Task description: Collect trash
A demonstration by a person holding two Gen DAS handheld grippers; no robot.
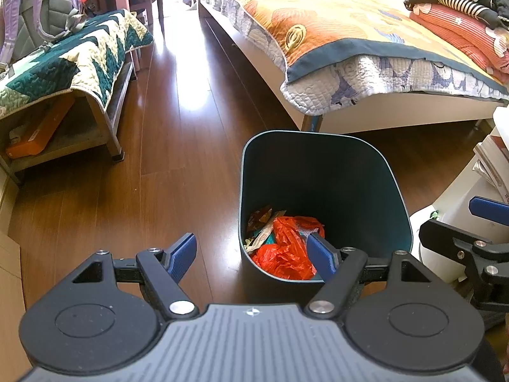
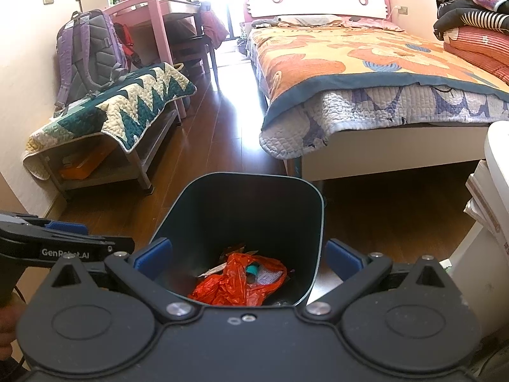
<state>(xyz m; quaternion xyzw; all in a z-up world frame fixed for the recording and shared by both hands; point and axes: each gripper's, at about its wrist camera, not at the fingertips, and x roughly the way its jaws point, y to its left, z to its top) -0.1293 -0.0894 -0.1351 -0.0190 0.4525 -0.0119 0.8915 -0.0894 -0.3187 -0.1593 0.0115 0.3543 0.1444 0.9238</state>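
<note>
My left gripper (image 1: 251, 256) sits low in its own view with its blue fingers (image 1: 183, 256) spread wide and nothing between them. The dark teal bin (image 1: 321, 165) stands on the wooden floor (image 1: 152, 172) at centre right of that frame, and my right-hand pad overlaps its near rim in the picture; whether it touches I cannot tell.

Inside the bin, at the bottom, lies a crumpled red plastic bag (image 1: 284, 251) with some wrappers (image 1: 262, 222) beside it toward the left wall. What sort of wrappers they are is hard to make out from here.

My right gripper (image 2: 248, 258) also has its fingers (image 2: 152, 254) wide apart and empty, framing the open mouth of the bin in the lower middle of its view, the bag showing between them below.

The bed (image 1: 350, 41) with its orange cover fills the upper right of the frame, just behind the bin. A bench (image 1: 63, 73) under a green and cream quilt stands at the upper left, carrying a grey and purple backpack (image 1: 38, 6).
</note>
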